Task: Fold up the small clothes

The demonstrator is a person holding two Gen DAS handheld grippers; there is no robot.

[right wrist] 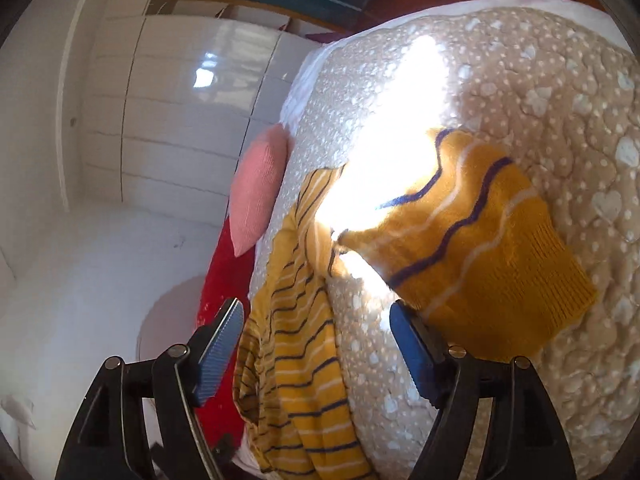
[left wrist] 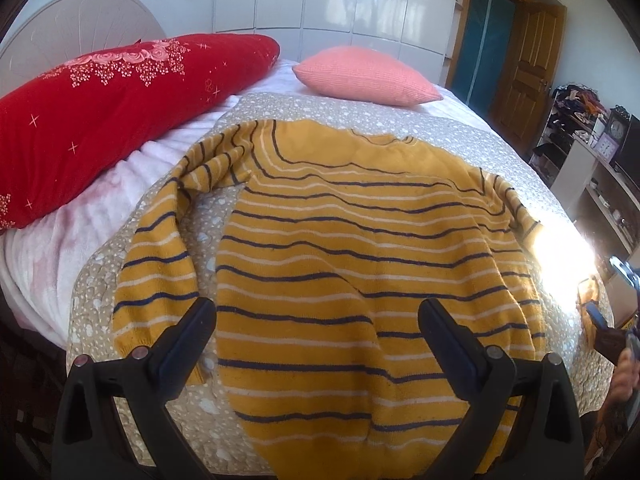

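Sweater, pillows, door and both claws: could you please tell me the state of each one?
Sweater: spread flat, unfolded, sleeves out.
Red pillow: lying on the bed.
Pink pillow: lying on the bed.
Door: open.
Left claw: open, empty.
Right claw: open, empty.

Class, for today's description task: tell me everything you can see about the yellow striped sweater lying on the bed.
The sweater is a mustard-yellow knit with thin navy and white stripes and ribbed cuffs. It lies spread out, unfolded, on the beige dotted bedspread, hem toward the left gripper, neckline toward the pink pillow. One sleeve bends down the left side; the other sleeve lies partly in bright sunlight near the right gripper. Both grippers are open and hold nothing.
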